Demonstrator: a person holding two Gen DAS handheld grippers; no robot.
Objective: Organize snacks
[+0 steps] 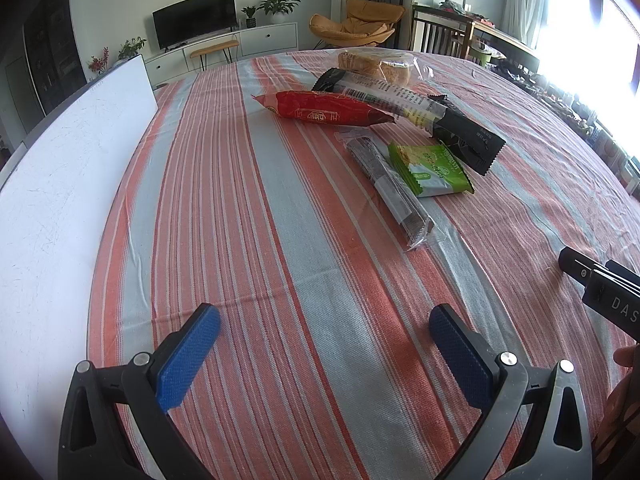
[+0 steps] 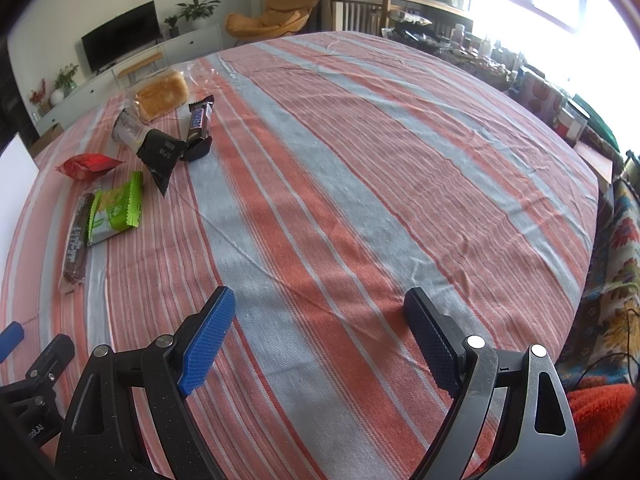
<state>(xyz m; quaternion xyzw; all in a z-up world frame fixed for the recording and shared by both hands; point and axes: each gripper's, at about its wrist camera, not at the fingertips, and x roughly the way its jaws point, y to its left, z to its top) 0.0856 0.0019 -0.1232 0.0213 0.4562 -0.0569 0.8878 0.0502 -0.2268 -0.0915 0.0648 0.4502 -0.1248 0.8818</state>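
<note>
Several snacks lie in a loose group on the striped tablecloth [image 1: 280,240]. A red packet [image 1: 324,109], a long black-and-clear pack [image 1: 404,108], a bagged bread loaf [image 1: 376,65], a green packet [image 1: 430,169] and a dark bar in clear wrap [image 1: 388,184] are far ahead of my left gripper [image 1: 324,324], which is open and empty. In the right wrist view the same group sits at the far left: red packet [image 2: 88,165], green packet [image 2: 116,208], dark bar [image 2: 76,240], black pack [image 2: 148,140], bread [image 2: 162,94] and a Snickers bar [image 2: 199,120]. My right gripper [image 2: 318,308] is open and empty.
A white board [image 1: 64,184] lies along the table's left side. The other gripper's body [image 1: 600,292] shows at the right edge of the left wrist view, with a hand [image 1: 620,400] below it. A patterned cloth [image 2: 616,264] and cluttered shelves lie beyond the table's right edge.
</note>
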